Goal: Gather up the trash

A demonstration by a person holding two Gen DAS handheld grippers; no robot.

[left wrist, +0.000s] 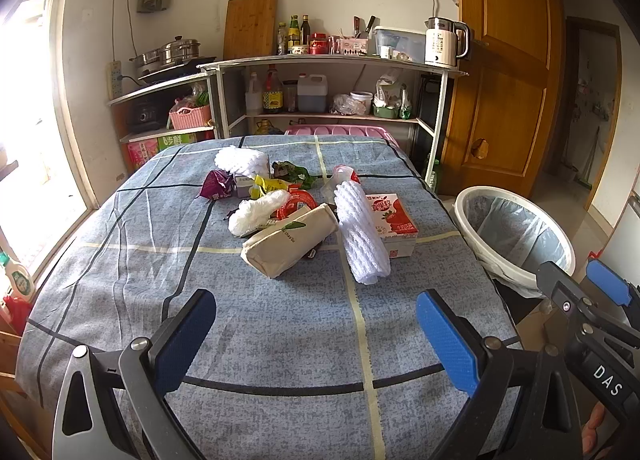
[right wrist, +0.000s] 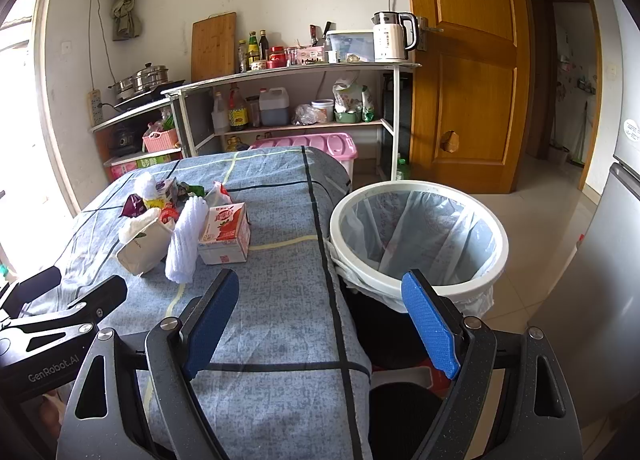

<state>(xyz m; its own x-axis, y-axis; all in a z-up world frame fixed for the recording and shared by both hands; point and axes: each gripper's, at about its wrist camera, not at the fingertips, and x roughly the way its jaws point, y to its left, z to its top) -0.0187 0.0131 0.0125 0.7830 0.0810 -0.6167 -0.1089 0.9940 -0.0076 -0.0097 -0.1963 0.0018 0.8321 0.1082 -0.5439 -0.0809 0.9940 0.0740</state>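
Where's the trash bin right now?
The white trash bin stands on the floor against the table's right edge, beyond the open right gripper and before the wooden door.

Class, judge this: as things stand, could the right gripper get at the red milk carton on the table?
Probably yes. The right gripper is open and empty, and bare tablecloth lies between it and the milk carton. Only the white knitted cloth leans on the carton's left side.

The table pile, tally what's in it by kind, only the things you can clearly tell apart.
White foam net sleeves: 3
Red-and-white drink carton: 1
Beige zip pouch: 1
Purple wrapper: 1
Green wrapper: 1
Total: 7; other scraps in the pile are too tangled to count.
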